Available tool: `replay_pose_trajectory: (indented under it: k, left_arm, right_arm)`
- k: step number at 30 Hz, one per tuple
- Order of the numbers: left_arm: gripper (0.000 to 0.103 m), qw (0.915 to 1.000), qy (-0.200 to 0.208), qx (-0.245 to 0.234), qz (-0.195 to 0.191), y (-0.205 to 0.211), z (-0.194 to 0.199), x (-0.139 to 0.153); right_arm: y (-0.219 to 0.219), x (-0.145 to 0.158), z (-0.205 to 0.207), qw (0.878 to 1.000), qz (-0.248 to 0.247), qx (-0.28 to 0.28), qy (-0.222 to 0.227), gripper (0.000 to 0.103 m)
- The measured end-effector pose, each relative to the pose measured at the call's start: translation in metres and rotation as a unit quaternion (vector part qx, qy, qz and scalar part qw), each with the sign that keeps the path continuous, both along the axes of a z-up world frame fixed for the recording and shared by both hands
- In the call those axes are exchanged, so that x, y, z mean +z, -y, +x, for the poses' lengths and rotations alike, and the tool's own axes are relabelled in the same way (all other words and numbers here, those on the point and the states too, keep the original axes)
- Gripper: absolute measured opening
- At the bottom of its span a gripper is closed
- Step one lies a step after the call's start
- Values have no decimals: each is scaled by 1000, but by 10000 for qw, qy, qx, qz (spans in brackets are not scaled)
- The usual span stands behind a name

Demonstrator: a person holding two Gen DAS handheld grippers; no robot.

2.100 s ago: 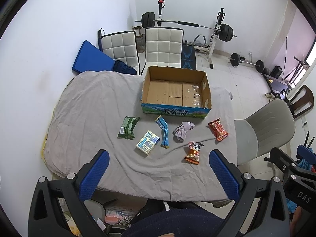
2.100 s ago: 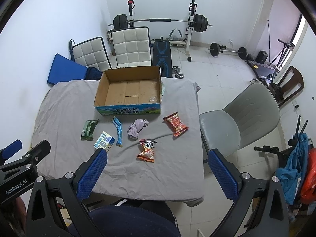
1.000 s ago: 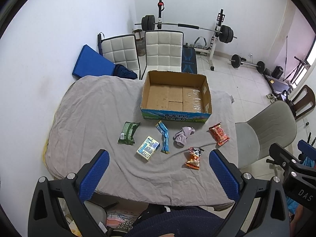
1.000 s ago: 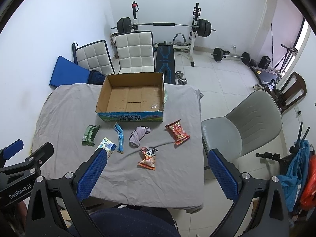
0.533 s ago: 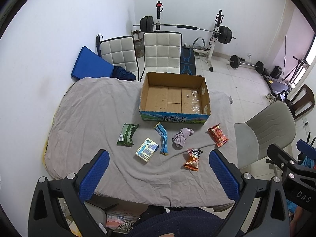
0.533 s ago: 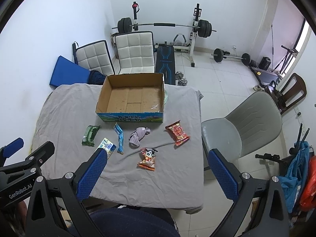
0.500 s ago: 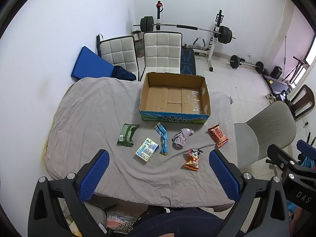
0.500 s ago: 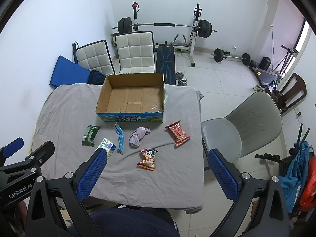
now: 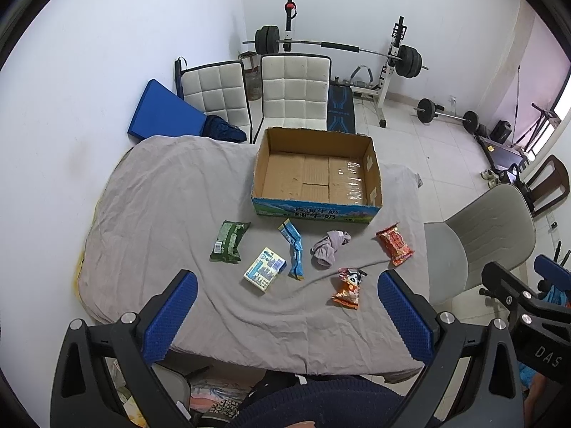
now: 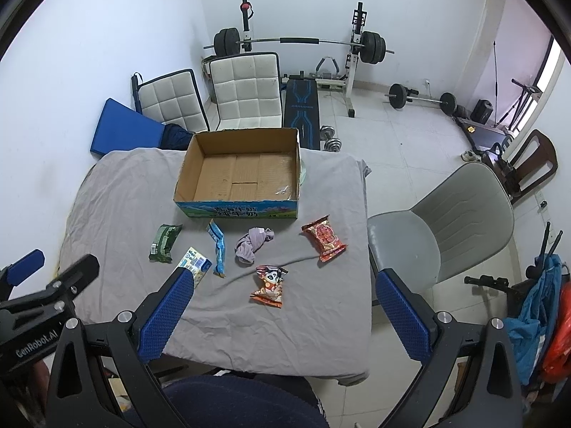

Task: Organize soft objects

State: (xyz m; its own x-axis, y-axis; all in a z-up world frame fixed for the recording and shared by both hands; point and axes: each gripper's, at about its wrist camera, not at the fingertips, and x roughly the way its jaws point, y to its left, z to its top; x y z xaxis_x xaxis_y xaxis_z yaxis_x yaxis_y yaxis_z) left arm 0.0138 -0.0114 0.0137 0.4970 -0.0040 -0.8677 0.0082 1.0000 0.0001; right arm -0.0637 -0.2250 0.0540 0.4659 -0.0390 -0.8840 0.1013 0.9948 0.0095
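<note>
An empty cardboard box [image 9: 316, 173] [image 10: 239, 174] stands on a table under a grey cloth [image 9: 160, 207]. In front of it lie a green packet [image 9: 228, 241], a white-blue carton [image 9: 264, 274], a blue wrapper [image 9: 294, 255], a crumpled grey cloth [image 9: 330, 248] [image 10: 252, 240], a red packet [image 9: 395, 244] and an orange snack bag [image 9: 348, 287]. My left gripper [image 9: 287, 315] is open and empty, high above the table's near edge. My right gripper [image 10: 282, 317] is open and empty too, held beside it.
A grey chair [image 10: 439, 224] stands right of the table. Two white padded chairs [image 9: 292, 92] and a blue mat [image 9: 162, 116] are behind it. A barbell rack [image 9: 357, 53] and weights fill the back of the room.
Both grippers have drifted slightly up and back from the table; the objects look a bit smaller and higher in view. Nothing on the table has moved.
</note>
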Motion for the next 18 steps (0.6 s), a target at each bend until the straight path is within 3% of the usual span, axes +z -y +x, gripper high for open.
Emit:
replay_pose_trajectory:
  k: [5, 9, 13, 18]
  left_arm:
    - [103, 9999, 100, 130, -23, -7, 22, -10]
    - [103, 9995, -91, 314, -49, -24, 49, -35]
    - [103, 9969, -566, 525, 131, -44, 84, -89]
    - [102, 9889, -1399, 476, 186, -60, 118, -175]
  right_arm:
    - [19, -22, 19, 9995, 176, -226, -131, 103]
    - [35, -60, 47, 9978, 341, -361, -449, 103]
    - [46, -124, 77, 9926, 549, -463, -977, 103]
    - [49, -237, 113, 9774, 788, -499, -1894, 103]
